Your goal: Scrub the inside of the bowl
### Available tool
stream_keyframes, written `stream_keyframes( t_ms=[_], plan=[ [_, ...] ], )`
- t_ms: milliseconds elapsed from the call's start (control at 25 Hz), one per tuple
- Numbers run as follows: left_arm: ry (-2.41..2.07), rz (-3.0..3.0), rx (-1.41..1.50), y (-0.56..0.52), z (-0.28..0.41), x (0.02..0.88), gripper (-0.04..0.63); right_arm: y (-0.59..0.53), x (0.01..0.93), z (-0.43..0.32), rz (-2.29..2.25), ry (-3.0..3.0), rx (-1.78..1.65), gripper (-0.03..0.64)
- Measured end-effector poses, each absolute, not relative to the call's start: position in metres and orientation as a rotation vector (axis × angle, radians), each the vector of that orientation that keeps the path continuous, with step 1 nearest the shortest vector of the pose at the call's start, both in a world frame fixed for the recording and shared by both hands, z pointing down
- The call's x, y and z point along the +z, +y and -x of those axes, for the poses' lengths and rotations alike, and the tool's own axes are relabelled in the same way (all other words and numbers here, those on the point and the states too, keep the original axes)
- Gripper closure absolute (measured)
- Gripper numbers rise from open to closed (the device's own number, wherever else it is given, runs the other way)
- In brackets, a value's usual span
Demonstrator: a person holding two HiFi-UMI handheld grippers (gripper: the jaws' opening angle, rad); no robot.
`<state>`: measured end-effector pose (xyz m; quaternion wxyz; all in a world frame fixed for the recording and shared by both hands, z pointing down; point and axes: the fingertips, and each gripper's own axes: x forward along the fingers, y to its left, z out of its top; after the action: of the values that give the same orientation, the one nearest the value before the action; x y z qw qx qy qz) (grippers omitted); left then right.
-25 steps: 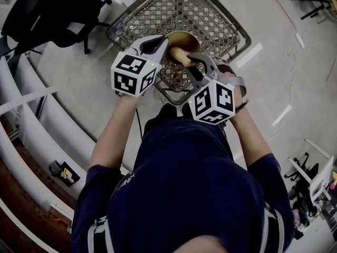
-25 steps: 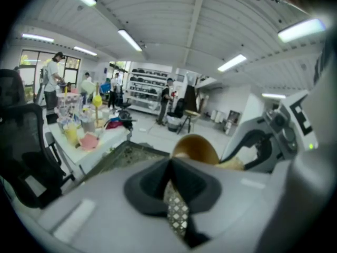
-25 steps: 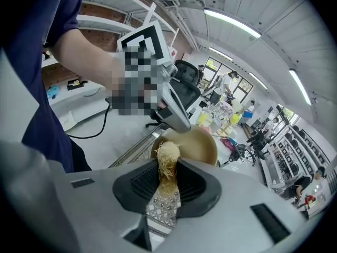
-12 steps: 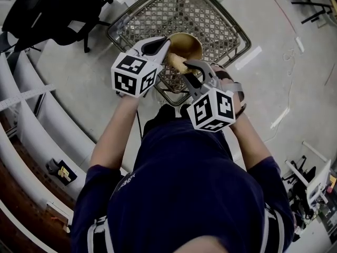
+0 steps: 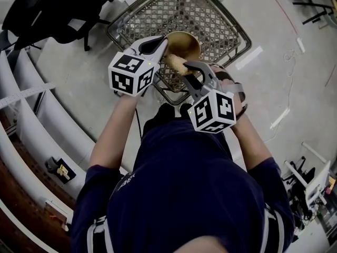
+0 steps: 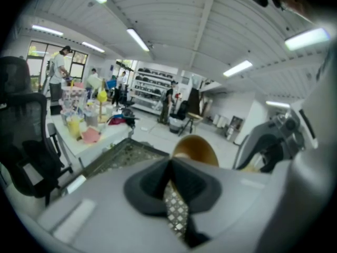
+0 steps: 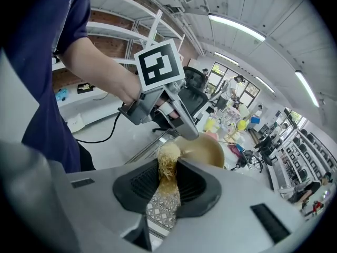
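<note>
The left gripper is pinching the rim of the gold bowl over the wire mesh basket. The right gripper is squeezing a yellow scrubber whose tip is touching the bowl's near rim. Grey floor is showing all around, with white shelves on the left.

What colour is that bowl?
Golden, brassy bowl; the right gripper view shows it best.
</note>
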<state>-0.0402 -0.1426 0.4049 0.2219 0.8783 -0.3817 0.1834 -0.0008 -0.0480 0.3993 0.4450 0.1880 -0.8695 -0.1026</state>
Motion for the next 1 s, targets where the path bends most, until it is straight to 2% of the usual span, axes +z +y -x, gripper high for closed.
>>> stream_keyframes(
  t_ms=[720,1000],
  plan=[
    [-1.147,-2.343,0.565,-0.143,0.083,0.426,0.583,-0.083,0.382,-0.049,-0.696,-2.305,0.063,0.541],
    [-1.148,-2.333,0.569,-0.14,0.084,0.431,0.583,-0.097,0.381,-0.057,-0.785,-2.419,0.301,0.541]
  ],
)
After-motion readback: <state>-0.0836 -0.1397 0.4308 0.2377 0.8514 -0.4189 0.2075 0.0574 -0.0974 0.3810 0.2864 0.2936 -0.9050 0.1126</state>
